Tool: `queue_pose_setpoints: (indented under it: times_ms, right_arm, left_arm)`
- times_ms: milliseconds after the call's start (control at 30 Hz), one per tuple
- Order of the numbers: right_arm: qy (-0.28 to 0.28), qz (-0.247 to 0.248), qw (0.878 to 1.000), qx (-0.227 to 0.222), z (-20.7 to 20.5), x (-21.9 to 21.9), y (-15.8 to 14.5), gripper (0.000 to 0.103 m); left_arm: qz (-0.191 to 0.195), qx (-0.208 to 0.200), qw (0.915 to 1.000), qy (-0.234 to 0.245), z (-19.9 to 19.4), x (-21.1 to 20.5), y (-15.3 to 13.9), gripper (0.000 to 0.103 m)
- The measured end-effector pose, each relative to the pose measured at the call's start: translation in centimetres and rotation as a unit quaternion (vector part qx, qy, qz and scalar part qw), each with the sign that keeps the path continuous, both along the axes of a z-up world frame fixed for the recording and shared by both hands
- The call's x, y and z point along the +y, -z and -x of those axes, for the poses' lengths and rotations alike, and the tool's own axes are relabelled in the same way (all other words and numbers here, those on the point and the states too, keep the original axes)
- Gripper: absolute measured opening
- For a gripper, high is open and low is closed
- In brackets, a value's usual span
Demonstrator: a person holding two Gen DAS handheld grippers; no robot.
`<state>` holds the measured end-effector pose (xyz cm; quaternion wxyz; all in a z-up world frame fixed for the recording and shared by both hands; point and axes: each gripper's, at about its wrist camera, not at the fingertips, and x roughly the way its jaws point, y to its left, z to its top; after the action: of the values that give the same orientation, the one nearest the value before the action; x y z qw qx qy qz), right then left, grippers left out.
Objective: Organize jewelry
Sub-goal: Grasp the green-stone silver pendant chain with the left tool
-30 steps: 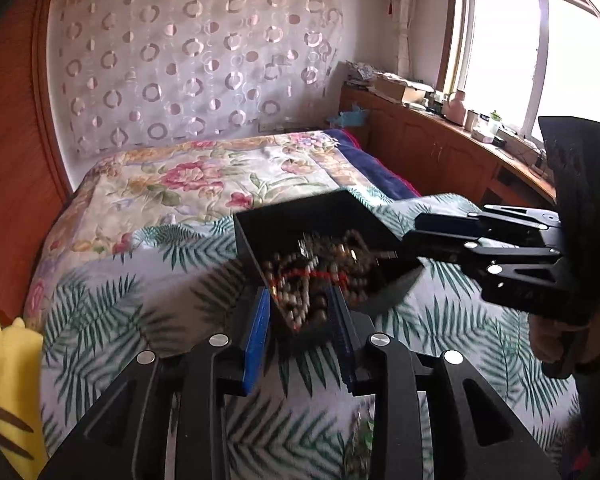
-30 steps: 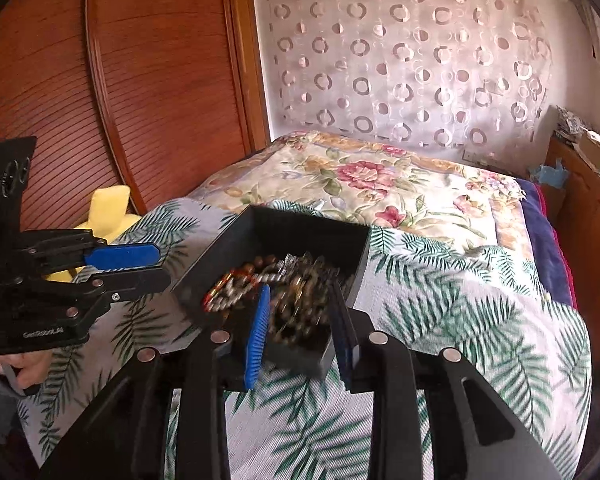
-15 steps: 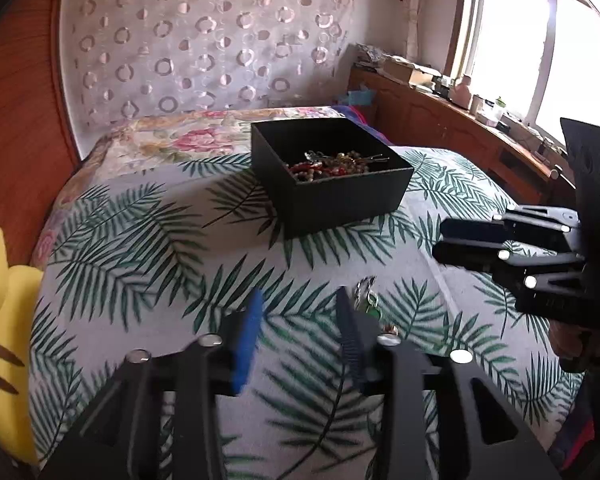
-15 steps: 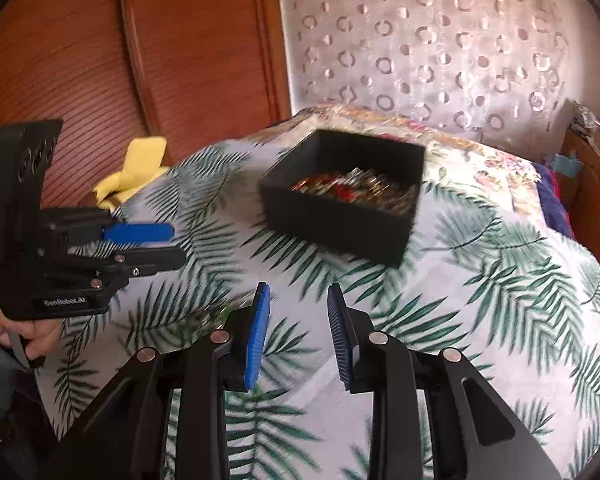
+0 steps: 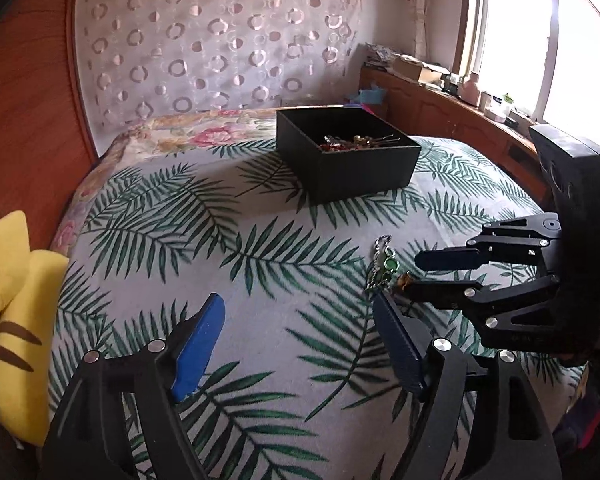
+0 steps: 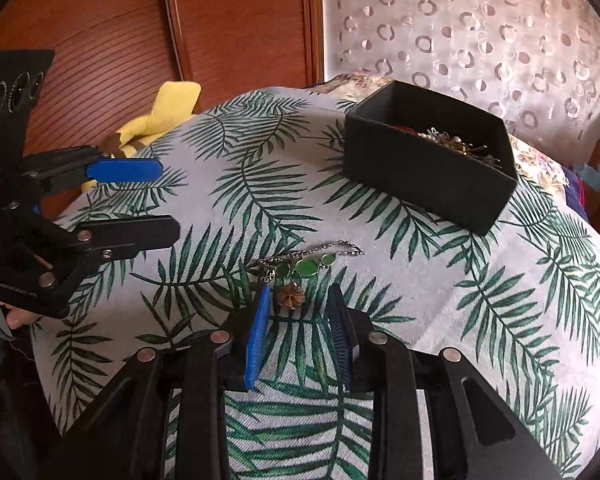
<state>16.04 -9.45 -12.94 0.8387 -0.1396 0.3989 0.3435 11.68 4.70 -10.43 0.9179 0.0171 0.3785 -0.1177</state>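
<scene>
The right gripper was brought in low over the leaf-print bedspread, its blue pads held partly apart with nothing pinched, and a small brown bead was framed just ahead of the tips. Touching that bead, a silver chain with green stones was laid out flat on the cloth. The left gripper was seen off to the side, its jaws having just been opening, and nothing was caught between them. The black box (already heaped with other jewelry) was parked well apart from the chain, further up the bed.

The pick-up of the loose piece was judged to be the step in hand. For a clean lift, the tips would best be lowered until the cloth is nearly met, the bead or the chain beside it centred between the pads, and the closing done slowly, so that fabric is not gathered in with it. A trailing chain could snag, so a straight lift would be favoured before any travel toward the box.
</scene>
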Motion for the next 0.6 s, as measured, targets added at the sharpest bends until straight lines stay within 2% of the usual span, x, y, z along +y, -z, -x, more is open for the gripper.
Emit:
queue_pose_setpoints:
  times_ms: [67, 200, 233, 400, 600]
  right_arm:
    - [-0.002, 0.008, 1.0, -0.003, -0.2, 0.4, 0.1, 0.031]
    - [-0.007, 0.027, 0.999, -0.016, 0.0, 0.9, 0.3, 0.021]
    - [-0.009, 0.026, 0.999, -0.016, 0.1, 0.9, 0.3, 0.016]
    - [-0.004, 0.019, 1.0, -0.016, 0.5, 0.2, 0.1, 0.016]
    - [0.025, -0.009, 0.999, -0.023, 1.9, -2.7, -0.7, 0.016]
  left_arm:
    - [0.003, 0.003, 1.0, -0.003, 0.0, 0.2, 0.2, 0.074]
    - [0.005, 0.006, 1.0, -0.006, 0.0, 0.4, 0.5, 0.075]
    - [0.006, 0.007, 0.9999, -0.006, -0.1, 0.4, 0.6, 0.075]
    - [0.005, 0.011, 0.9999, 0.0, -0.1, -0.3, 0.8, 0.075]
    - [0.003, 0.012, 0.9999, 0.011, -0.2, -1.7, 1.0, 0.075]
